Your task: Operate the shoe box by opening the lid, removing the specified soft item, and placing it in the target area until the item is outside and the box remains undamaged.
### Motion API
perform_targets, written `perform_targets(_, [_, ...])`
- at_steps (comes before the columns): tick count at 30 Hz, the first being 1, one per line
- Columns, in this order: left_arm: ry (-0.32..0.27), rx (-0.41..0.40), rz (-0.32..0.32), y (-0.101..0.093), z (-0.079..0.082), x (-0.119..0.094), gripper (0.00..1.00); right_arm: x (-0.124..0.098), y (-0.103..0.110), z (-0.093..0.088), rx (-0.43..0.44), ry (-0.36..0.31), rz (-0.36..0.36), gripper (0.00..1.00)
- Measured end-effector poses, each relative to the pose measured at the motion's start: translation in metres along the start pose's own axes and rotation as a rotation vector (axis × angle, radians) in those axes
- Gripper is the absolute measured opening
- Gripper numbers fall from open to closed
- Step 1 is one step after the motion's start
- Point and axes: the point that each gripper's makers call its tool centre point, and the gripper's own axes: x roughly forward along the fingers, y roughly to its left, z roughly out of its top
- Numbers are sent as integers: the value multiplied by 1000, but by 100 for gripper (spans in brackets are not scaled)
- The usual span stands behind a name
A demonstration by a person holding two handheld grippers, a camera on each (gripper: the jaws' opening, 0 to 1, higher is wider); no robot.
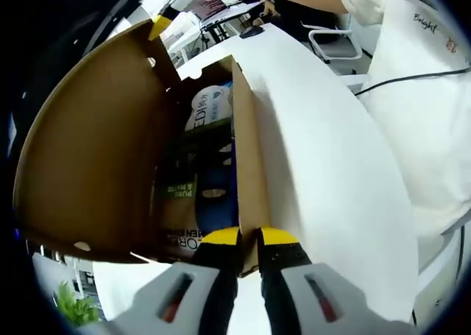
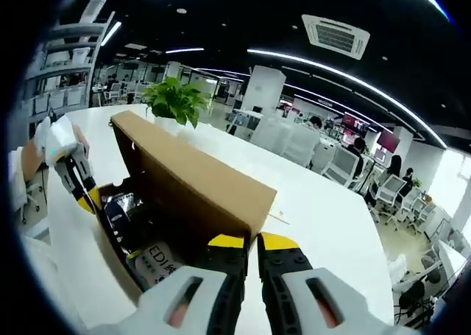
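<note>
Pinching the thin side wall of the shoe box (image 1: 246, 166) between its yellow-tipped fingers (image 1: 221, 236), the left gripper (image 1: 249, 239) holds the cardboard edge that runs straight ahead from the tips. Just to the left of those fingers, inside the box, lie packaged goods: a green and brown packet (image 1: 179, 202), a dark blue item (image 1: 215, 195) and, farther ahead, a white pack with printed letters (image 1: 208, 107). Which of these is the soft item cannot be told; all are inside the box. Beyond them on the left, the opened lid (image 1: 88, 151) stands up as a broad brown flap. To the right of the fingers stretches the white worktop (image 1: 331, 173), and past it a person in a white shirt (image 1: 419, 92).

The right gripper (image 2: 250, 241) has its fingers (image 2: 278, 241) nearly together at the near corner of the box; whether they grip the cardboard cannot be told. Directly ahead of them rises the brown lid, with the white pack (image 2: 158, 260) just to their left in the open box. Farther left, the left gripper shows at the far box wall. Ahead on the worktop, beyond the box, stands a green potted plant (image 2: 175, 99).
</note>
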Motion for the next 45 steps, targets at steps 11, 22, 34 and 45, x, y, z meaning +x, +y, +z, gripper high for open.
perform_targets(11, [14, -37, -33, 2, -1, 1, 6, 11, -10, 6, -27, 9, -37, 2])
perform_targets(22, [11, -41, -15, 1, -2, 1, 7, 20, -26, 13, 300, -140, -127, 0])
perform_targets(34, [10, -25, -5, 1, -2, 0, 7, 36, -31, 19, 313, -194, -282, 0])
perform_targets(45, [16, -49, -27, 0, -1, 0, 6, 46, -38, 21, 271, -140, -281, 0])
